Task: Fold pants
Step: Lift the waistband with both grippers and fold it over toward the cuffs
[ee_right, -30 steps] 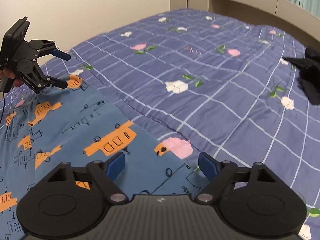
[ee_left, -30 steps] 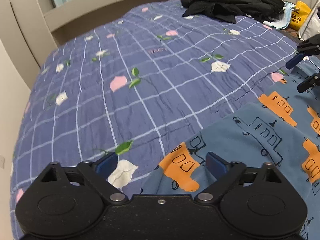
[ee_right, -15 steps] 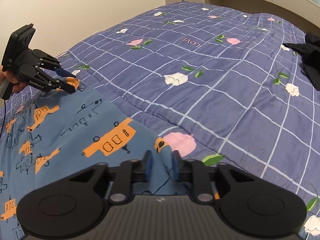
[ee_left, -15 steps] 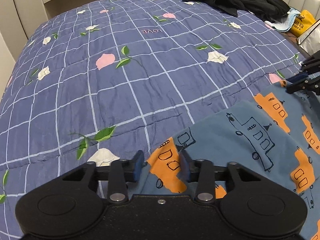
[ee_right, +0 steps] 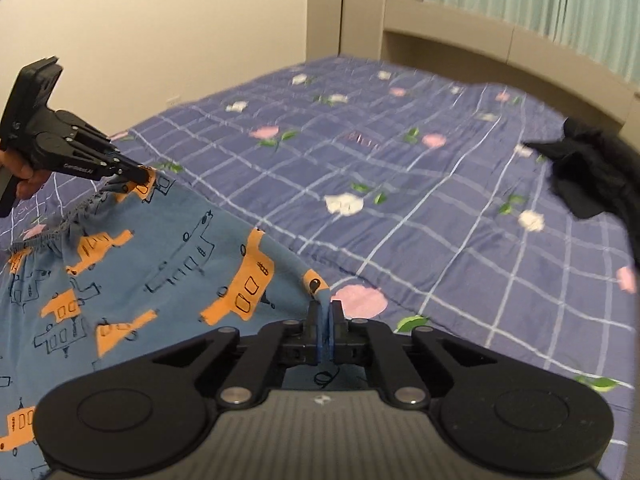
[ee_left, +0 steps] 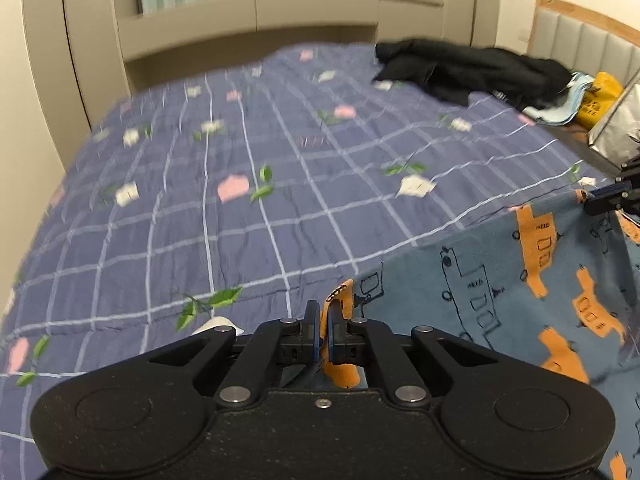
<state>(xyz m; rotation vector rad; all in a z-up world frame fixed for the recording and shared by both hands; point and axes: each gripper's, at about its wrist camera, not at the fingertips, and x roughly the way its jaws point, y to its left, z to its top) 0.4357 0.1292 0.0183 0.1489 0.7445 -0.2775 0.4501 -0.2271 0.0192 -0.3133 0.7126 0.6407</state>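
Pants: blue, orange-printed, lying on the quilt, far edge lifting. We are clenching the left gripper on one corner and the right gripper on the other. Risk: thin bites slipping, or uneven pulling skewing the fold, as we are carrying the edge over.

No legible text anywhere.
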